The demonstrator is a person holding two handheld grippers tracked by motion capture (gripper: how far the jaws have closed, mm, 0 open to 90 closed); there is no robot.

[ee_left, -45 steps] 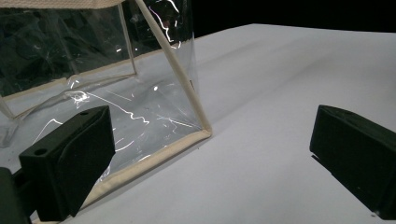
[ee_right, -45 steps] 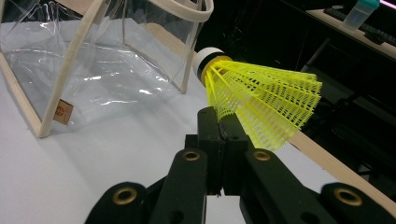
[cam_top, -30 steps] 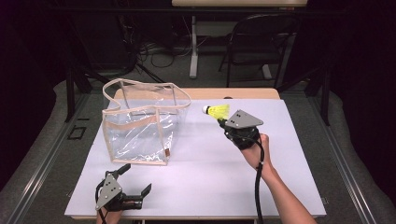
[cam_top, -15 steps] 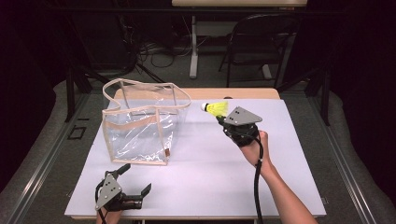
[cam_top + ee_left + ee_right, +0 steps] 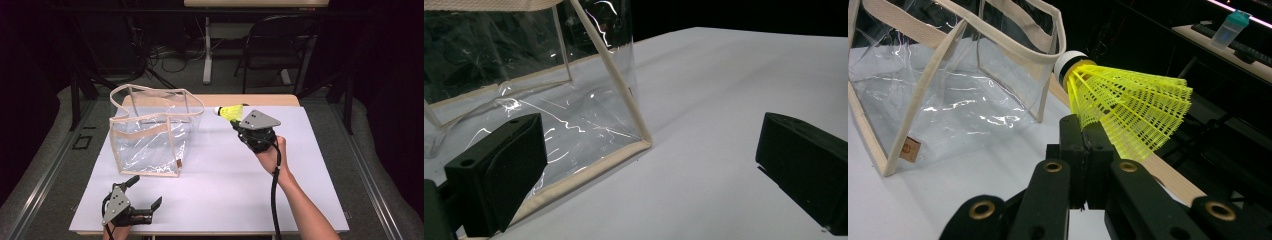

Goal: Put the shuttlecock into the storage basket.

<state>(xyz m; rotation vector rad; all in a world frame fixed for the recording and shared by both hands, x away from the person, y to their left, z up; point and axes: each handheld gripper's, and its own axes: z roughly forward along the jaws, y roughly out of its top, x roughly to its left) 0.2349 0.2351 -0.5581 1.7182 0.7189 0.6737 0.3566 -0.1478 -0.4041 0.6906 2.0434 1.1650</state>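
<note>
Inspection of the work in hand: a yellow shuttlecock (image 5: 231, 112) is being carried toward a clear plastic tote bag (image 5: 150, 135) that stands upright on the white table (image 5: 310, 200), its mouth open upward and its cream webbing handles (image 5: 1013, 40) draped across the rim.

The right gripper (image 5: 239, 121) is raised above the table, to the right of the bag. Its jaws are fully closed and pinch the edge of the shuttlecock's mesh skirt, as the right gripper view confirms (image 5: 1128, 107). The white cork tip (image 5: 1068, 62) points toward the bag's near upper rim, with the skirt flaring away from it. The shuttlecock is beside the bag and roughly level with its top edge, not yet over the opening.

The left gripper (image 5: 145, 200) sits low at the near left edge of the table, in front of the bag's lower corner. Its jaws stand wide apart with nothing between them (image 5: 649, 200), and the bag's bound bottom corner (image 5: 644, 142) lies just beyond, untouched.

Assessment: the pick-up appears complete and the grip looks secure. The bag holds nothing that I can make out. What remains, in my judgement, is to bring the shuttlecock over the open mouth, clear of the handles, and release it inside. The slack handles could catch the skirt on entry.
</note>
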